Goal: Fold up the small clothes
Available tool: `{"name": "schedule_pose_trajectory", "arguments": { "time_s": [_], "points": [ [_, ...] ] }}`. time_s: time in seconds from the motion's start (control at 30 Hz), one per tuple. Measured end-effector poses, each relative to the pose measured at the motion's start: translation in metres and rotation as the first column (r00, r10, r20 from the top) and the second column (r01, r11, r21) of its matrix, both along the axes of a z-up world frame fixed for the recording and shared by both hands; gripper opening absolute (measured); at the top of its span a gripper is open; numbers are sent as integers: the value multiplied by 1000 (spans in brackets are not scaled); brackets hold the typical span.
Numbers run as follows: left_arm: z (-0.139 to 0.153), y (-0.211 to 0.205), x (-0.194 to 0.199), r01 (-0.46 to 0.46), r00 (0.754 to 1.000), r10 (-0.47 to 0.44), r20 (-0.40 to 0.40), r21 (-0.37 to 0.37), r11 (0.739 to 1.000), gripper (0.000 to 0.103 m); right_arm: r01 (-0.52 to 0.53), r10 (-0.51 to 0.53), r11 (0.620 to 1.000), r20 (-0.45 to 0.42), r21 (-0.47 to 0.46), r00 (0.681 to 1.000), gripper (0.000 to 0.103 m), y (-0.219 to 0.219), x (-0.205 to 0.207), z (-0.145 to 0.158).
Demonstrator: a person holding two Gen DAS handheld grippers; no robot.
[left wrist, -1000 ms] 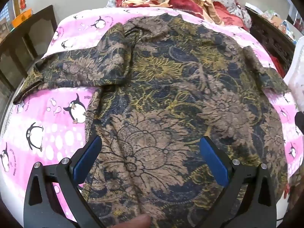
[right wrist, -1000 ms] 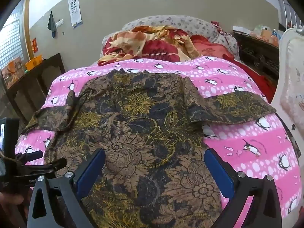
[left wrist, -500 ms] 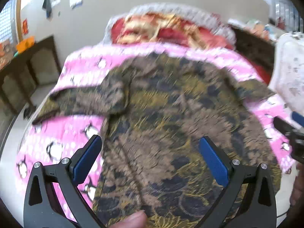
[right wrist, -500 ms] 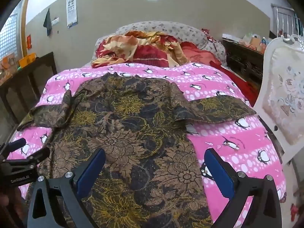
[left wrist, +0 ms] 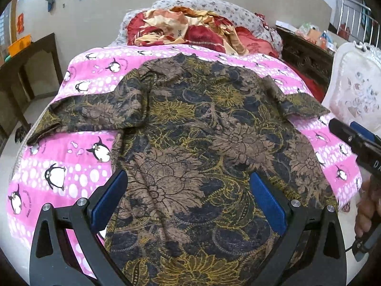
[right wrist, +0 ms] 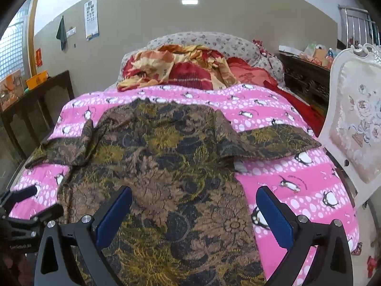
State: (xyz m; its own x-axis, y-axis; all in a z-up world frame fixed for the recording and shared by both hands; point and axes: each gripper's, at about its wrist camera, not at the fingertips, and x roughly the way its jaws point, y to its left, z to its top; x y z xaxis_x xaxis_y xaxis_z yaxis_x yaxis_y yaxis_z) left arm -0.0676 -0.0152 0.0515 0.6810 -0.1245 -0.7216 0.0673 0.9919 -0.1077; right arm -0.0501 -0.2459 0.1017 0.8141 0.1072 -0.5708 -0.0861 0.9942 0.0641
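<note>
A dark batik shirt (left wrist: pixel 195 138) with brown and gold flowers lies spread flat on the pink penguin bedcover (left wrist: pixel 71 171), sleeves out to both sides. It also shows in the right wrist view (right wrist: pixel 162 166). My left gripper (left wrist: pixel 188 197) is open and empty, raised above the shirt's lower hem. My right gripper (right wrist: pixel 194 214) is open and empty, raised above the shirt's lower right side. The right gripper shows at the right edge of the left wrist view (left wrist: pixel 357 140); the left gripper shows at the left edge of the right wrist view (right wrist: pixel 26 205).
A pile of red and orange bedding (right wrist: pixel 181 69) lies at the head of the bed. A white upholstered chair (right wrist: pixel 357 128) stands close on the right. A dark wooden side table (right wrist: pixel 35 100) stands on the left, and a dark dresser (right wrist: pixel 307 76) at the back right.
Both grippers have pulled back and risen from the shirt, so more of the bed and room shows. Both stay open. The shirt has not moved.
</note>
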Motion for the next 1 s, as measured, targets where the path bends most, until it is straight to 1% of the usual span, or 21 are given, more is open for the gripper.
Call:
{"name": "schedule_pose_trajectory", "arguments": {
  "time_s": [0.1,0.17,0.3,0.4,0.47,0.53,0.6,0.63,0.7,0.83,0.9,1.0],
  "points": [
    [-4,7,0,0,1000,0,-8,-39,999,103,13,-12,1000,64,-4,998,103,-1,-3,6],
    [-10,7,-1,-19,999,18,-31,-20,1000,103,6,-6,1000,63,0,998,103,-1,2,6],
    [-20,7,-4,-15,998,15,-54,8,1000,103,10,-10,1000,5,3,1000,103,-4,14,-8],
    [-20,11,-6,-24,997,23,-70,-22,999,103,26,-28,999,-66,-33,997,103,-4,26,-19],
    [-18,14,-4,-34,997,32,-66,-20,999,103,30,-31,999,-106,-13,994,103,-8,32,-23],
    [-15,18,-1,-51,997,51,-49,11,999,103,38,-34,999,-135,25,990,103,-13,34,-26],
    [-14,20,7,-61,997,64,-47,46,997,103,32,-28,999,-148,29,989,103,-15,36,-28],
    [-16,22,12,-71,996,74,-53,56,996,103,33,-31,999,-158,10,987,103,-15,38,-29],
    [-19,28,23,-89,993,92,-75,42,995,103,52,-61,997,-178,-57,982,103,-13,46,-32],
    [-20,31,39,-107,990,108,-88,15,994,103,112,-133,988,-217,-107,967,103,-15,63,-30],
    [-21,28,46,-99,991,101,-92,22,995,102,150,-181,977,-213,-152,960,103,-15,70,-28],
    [-24,23,54,-86,991,88,-99,29,996,103,179,-217,966,-208,-187,954,103,-16,75,-27]
  ]
}}
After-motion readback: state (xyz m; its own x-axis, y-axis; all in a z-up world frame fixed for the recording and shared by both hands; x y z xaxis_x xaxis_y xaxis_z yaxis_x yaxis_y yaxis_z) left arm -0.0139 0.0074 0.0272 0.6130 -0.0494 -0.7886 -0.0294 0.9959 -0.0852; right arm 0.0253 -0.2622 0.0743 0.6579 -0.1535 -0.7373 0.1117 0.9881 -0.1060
